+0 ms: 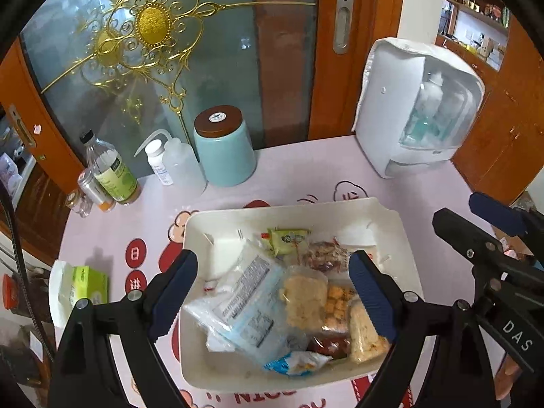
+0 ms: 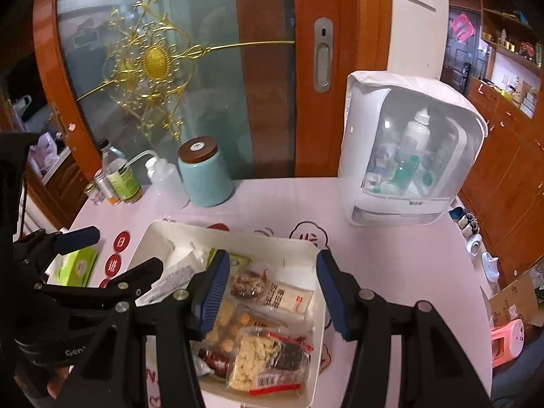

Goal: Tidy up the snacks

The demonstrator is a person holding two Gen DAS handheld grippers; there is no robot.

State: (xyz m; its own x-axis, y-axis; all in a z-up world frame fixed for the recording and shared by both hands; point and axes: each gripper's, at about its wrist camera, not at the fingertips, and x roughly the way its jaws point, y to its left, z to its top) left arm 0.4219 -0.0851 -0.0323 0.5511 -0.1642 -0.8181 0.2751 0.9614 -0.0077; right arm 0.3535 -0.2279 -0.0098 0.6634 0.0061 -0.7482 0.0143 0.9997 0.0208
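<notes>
A white bin [image 1: 272,209] [image 2: 238,231] on the pink tablecloth holds several snack packets. My left gripper [image 1: 273,261] hangs open and wide over it. A blue and white packet [image 1: 248,306] lies loose in the bin below its fingers, beside a pale cracker pack [image 1: 304,299] and a green packet [image 1: 289,238]. My right gripper [image 2: 272,258] is open above the bin's right half, over a pale nut pack [image 2: 258,357] and a white pack with a red label [image 2: 289,299]. Nothing is pressed by either pair of pads. Each gripper shows at the edge of the other's view [image 1: 476,219] [image 2: 112,251].
Behind the bin stand a teal jar [image 1: 224,146], a squeeze bottle [image 1: 180,166], a green-labelled bottle [image 1: 112,166] and a white cosmetics case [image 1: 418,108]. A green tissue pack [image 1: 85,285] lies to the left. A cardboard box [image 2: 513,299] and a pink stool [image 2: 506,343] sit on the floor beyond the table's right edge.
</notes>
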